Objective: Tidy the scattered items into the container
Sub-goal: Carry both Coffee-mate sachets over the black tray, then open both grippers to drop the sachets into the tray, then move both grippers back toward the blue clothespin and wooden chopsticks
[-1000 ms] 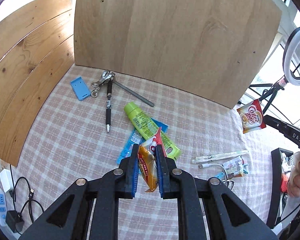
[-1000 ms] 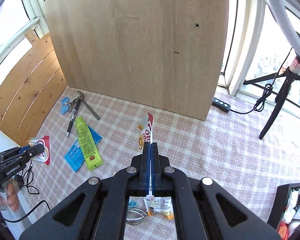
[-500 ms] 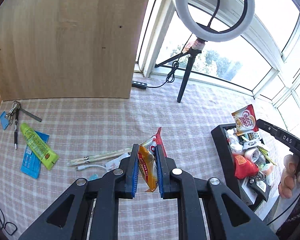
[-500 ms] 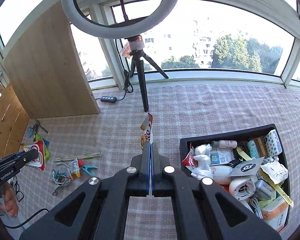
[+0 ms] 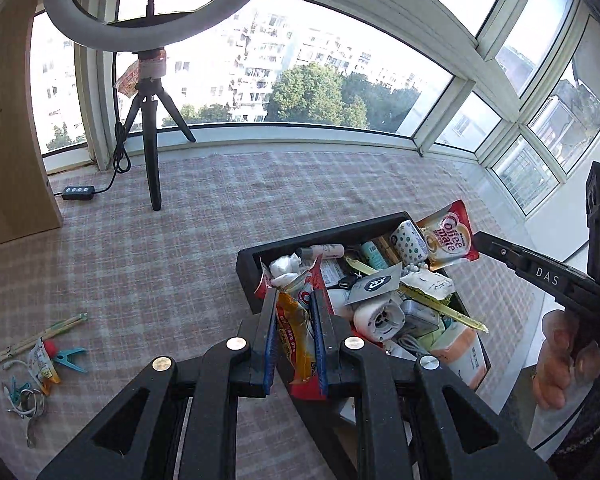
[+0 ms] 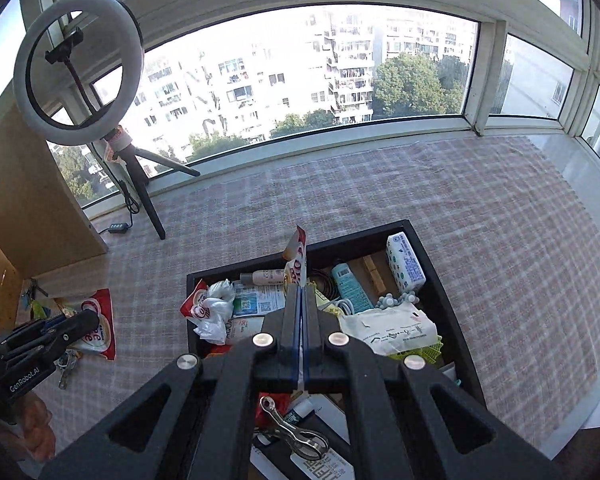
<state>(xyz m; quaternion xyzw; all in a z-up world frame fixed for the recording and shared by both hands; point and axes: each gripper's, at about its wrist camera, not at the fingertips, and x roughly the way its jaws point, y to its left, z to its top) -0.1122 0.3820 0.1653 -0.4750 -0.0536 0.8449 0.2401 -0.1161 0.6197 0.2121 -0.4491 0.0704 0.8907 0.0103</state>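
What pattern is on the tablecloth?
A pink and white check on the tablecloth, clearest in the right wrist view.

The container (image 5: 247, 266) has its near end hidden behind the left tool (image 5: 294, 326).

Both tongs (image 5: 294, 312) (image 6: 301, 300) apparently clamped, downward-tilted

I'm seeing a tabletop (image 6: 480, 240) under woven checked cloth, matt and slightly rough. The container (image 6: 440, 280) looks like matt black plastic. A glossy foil sachet (image 5: 296, 332) shines between matt black plastic fingers (image 5: 324, 320) with blue pads. A smooth pale wood panel (image 5: 4, 140) stands alongside, and a polished metal clip (image 6: 296, 436) glints.
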